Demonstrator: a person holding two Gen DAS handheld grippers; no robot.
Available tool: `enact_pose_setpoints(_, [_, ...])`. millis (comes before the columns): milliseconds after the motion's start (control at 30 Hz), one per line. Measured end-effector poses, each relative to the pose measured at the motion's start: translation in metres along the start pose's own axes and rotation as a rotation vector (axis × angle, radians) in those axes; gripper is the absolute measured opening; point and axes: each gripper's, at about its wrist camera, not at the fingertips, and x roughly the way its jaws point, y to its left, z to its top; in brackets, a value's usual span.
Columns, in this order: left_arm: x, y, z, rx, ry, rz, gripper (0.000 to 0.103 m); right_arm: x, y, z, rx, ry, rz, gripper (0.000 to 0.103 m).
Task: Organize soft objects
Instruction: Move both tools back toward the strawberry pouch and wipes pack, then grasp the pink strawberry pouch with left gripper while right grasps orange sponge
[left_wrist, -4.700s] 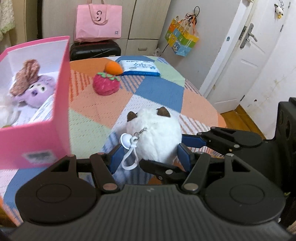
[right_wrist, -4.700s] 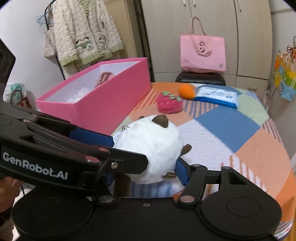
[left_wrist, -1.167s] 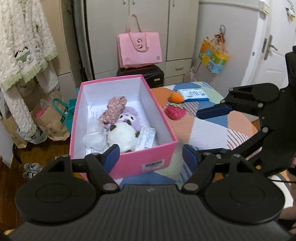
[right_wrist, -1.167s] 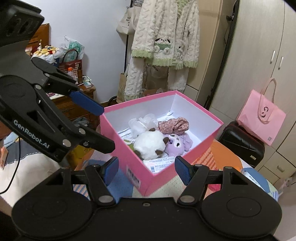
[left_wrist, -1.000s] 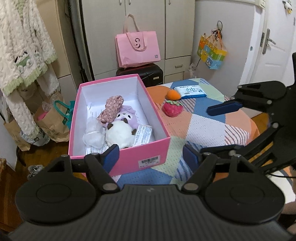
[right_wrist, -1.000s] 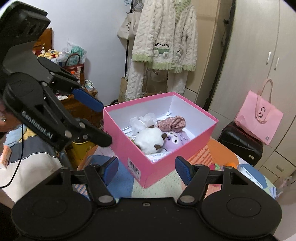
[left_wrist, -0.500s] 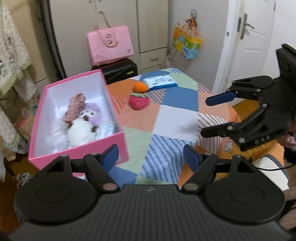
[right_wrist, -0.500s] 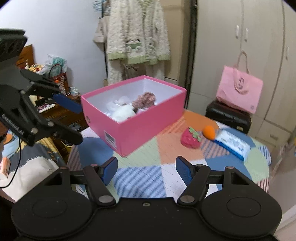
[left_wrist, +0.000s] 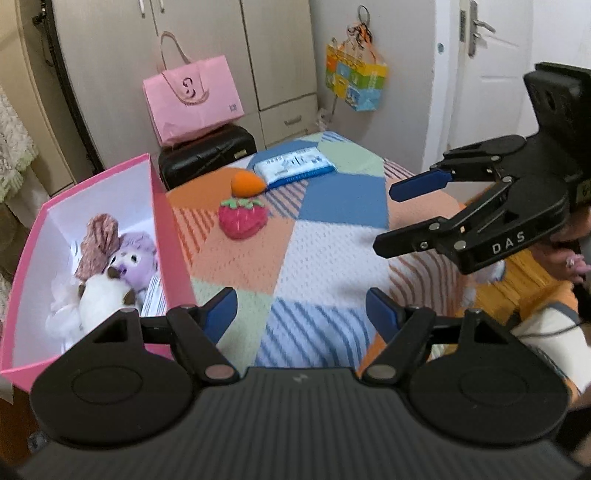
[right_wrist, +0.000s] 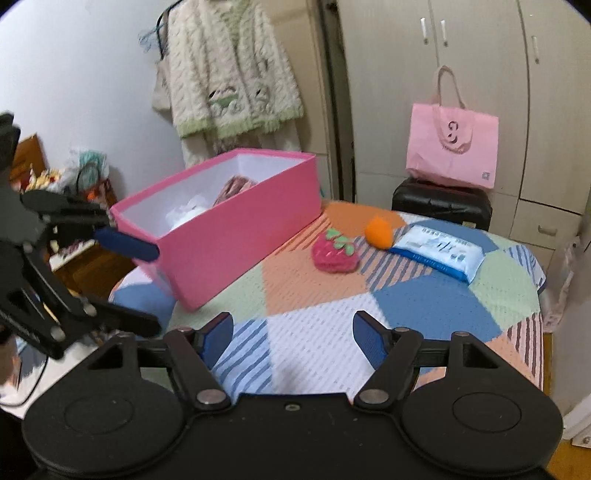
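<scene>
A broad stretch of bare patchwork cloth is left open on the near half of the desk (right_wrist: 314, 332). Its left side is walled off by the pink box (right_wrist: 236, 240), already partly filled. Farther back, the way is narrowed by the strawberry plush (right_wrist: 334, 253), the orange plush (right_wrist: 378, 230) and the wipes pack (right_wrist: 437, 251), set close together with only small gaps between them.

From the right wrist, the box (right_wrist: 236, 236) wall hid most of the toys inside, while motion blurred the strawberry (right_wrist: 334, 253), and the wipes pack (right_wrist: 437, 251) print was too small to read.
</scene>
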Motion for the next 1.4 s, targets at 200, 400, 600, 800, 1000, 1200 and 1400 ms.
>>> enact_pose_setpoints(200, [0.038, 0.006, 0.009, -0.071, -0.052, -0.019, 0.081, 0.017, -0.024, 0.008, 0.001, -0.087, -0.038, 0.086])
enact_pose_setpoints(400, [0.074, 0.005, 0.013, -0.087, -0.144, 0.051, 0.090, 0.039, -0.056, 0.024, 0.043, -0.111, -0.033, 0.086])
enact_pose_setpoints(600, [0.113, 0.002, 0.020, -0.098, -0.194, 0.142, 0.091, 0.076, -0.084, 0.042, 0.093, -0.025, -0.021, 0.085])
enact_pose_setpoints(800, [0.150, 0.018, 0.035, -0.183, -0.179, 0.187, 0.091, 0.116, -0.099, 0.061, 0.106, 0.032, 0.033, 0.083])
enact_pose_setpoints(1000, [0.172, 0.035, 0.040, -0.255, -0.163, 0.233, 0.090, 0.157, -0.103, 0.077, 0.076, 0.083, 0.044, 0.076])
enact_pose_setpoints(1200, [0.187, 0.049, 0.042, -0.316, -0.105, 0.220, 0.078, 0.192, -0.105, 0.082, 0.047, 0.127, 0.042, 0.061])
enact_pose_setpoints(1400, [0.202, 0.052, 0.039, -0.334, -0.057, 0.201, 0.052, 0.216, -0.110, 0.084, 0.004, 0.165, -0.009, 0.051])
